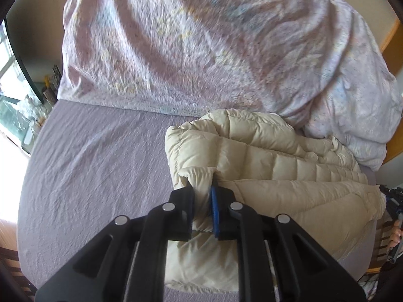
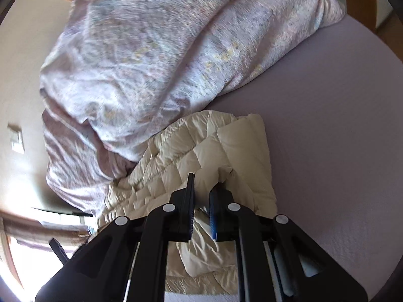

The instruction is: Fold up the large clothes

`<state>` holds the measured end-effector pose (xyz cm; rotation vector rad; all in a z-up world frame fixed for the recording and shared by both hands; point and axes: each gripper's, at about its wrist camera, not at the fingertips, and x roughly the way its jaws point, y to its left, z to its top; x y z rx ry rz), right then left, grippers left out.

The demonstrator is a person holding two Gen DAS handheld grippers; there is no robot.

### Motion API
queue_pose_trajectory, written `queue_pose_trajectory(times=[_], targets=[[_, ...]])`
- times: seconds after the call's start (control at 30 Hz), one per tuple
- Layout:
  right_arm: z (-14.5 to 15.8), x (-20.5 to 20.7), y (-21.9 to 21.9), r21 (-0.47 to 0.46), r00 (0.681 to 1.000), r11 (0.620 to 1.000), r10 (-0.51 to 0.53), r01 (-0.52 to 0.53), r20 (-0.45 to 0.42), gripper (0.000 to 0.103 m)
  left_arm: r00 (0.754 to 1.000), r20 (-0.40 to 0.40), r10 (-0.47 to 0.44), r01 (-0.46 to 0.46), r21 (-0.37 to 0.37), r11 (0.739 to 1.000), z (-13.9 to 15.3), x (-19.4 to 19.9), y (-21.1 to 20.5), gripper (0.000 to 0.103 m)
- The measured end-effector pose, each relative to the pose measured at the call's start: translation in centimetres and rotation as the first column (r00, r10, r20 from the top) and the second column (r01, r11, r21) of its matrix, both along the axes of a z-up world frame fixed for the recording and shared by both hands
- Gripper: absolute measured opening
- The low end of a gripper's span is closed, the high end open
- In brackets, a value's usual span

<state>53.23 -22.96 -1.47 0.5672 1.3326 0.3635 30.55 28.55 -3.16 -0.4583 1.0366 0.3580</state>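
gripping cream puffer jacket [image 1: 264, 156] folds, left gripper [image 1: 201, 188] and right gripper [image 2: 201, 183].

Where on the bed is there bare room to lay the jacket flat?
The bare sheet to the left of the jacket, bordered behind by the duvet, is free. In the right wrist view the same sheet lies open beside the jacket. It is crowded where jacket and duvet meet. Both tongs, left and right, grip jacket folds.

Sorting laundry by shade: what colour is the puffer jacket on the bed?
Cream, a pale off-white, with quilted stitching; the puffer jacket shows best in the left wrist view.
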Motion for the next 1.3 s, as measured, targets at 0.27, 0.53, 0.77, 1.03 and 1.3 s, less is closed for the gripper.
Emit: queue_pose_trajectory(times=[0.27, 0.53, 0.77, 1.03, 1.3], targets=[[-1.7, 2.5, 1.3, 0.001, 0.998, 0.999, -0.046, 0.046, -0.051, 0.010, 1.000, -0.018, -0.002, 0.002, -0.043, 0.999, -1.3, 2.3, 1.4, 0.015], [-4.0, 5.1, 2.5, 0.009, 0.988, 0.996, -0.087, 0.089, -0.126, 0.012, 0.999, -0.038, 0.029, -0.033, -0.088, 0.996, -2.4, 4.5, 2.6, 0.016], [-2.8, 5.9, 3.0, 0.049, 0.990, 0.998, -0.034, 0.041, -0.138, 0.057, 1.000, -0.017, 0.013, -0.014, -0.055, 0.998, -0.7, 4.1, 2.7, 0.044], [0.5, 5.0, 2.2, 0.046, 0.996, 0.999, 0.026, -0.022, -0.085, 0.057, 1.000, 0.020, -0.005, 0.005, -0.014, 1.000, 2.0, 1.8, 2.7, 0.052], [1.8, 3.9, -0.4, 0.038, 0.997, 0.999, -0.002, 0.006, -0.082, 0.058, 0.999, 0.016, -0.037, 0.037, -0.025, 0.999, 2.1, 0.0, 1.1, 0.053]])
